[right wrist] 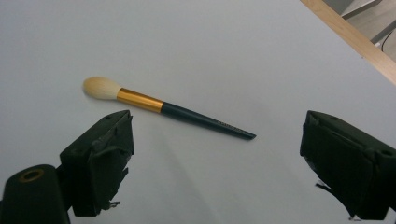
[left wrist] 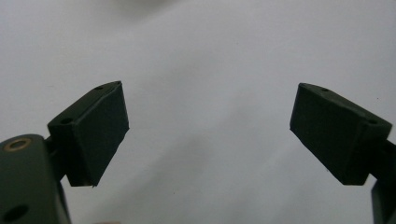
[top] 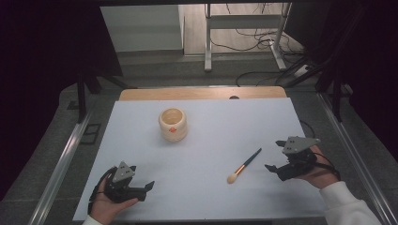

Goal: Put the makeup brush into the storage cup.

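1. Right gripper (right wrist: pixel 215 158): your jaws stand wide apart, nothing held, aimed at the brush.
2. Brush (right wrist: pixel 163 108): lies flat just ahead of those jaws, handle reachable.
3. Left gripper (left wrist: pixel 210 135): spread wide, idle.
4. Cup (top: pixel 172 124): upright, well beyond both.

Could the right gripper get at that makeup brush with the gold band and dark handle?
Probably yes: the right gripper is open, and the makeup brush lies flat just ahead with bare white table between them.

No readable text, faint illegible print on the brush handle (right wrist: pixel 205 120)
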Available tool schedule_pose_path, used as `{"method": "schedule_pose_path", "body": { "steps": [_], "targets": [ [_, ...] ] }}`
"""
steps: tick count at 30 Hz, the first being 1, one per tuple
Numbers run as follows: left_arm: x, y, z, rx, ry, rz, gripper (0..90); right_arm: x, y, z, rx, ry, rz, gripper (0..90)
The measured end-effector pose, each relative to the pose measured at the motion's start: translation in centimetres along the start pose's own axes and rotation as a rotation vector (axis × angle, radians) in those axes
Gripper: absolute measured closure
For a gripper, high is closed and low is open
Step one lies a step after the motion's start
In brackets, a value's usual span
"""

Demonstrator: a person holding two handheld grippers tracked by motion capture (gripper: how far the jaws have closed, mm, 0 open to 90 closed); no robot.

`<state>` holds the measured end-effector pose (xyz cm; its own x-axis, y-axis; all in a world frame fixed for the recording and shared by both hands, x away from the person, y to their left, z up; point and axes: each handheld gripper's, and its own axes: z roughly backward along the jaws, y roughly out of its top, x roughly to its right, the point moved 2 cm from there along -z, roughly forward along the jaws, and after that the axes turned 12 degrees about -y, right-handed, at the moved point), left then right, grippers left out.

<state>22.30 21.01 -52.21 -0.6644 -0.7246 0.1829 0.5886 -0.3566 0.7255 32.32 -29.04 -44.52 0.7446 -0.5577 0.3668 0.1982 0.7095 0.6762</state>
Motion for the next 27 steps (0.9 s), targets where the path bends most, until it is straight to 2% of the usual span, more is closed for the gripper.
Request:
{"method": "schedule_pose_path", "body": {
  "steps": [13, 16, 27],
  "targets": [
    [-0.1, 0.0, -0.1, -0.004, -0.003, 0.0, 11.9, 0.6, 1.1, -0.3, -0.007, 0.059, 0.081, 10.9],
    [-0.1, 0.0, -0.1, -0.005, -0.004, -0.001, 12.0, 0.7, 1.6, -0.4, 0.006, 0.074, 0.112, 11.3],
    [-0.1, 0.0, -0.2, -0.009, -0.008, -0.003, 12.0, 0.5, 3.2, -1.4, -0.035, 0.104, 0.23, 11.2]
  ]
}}
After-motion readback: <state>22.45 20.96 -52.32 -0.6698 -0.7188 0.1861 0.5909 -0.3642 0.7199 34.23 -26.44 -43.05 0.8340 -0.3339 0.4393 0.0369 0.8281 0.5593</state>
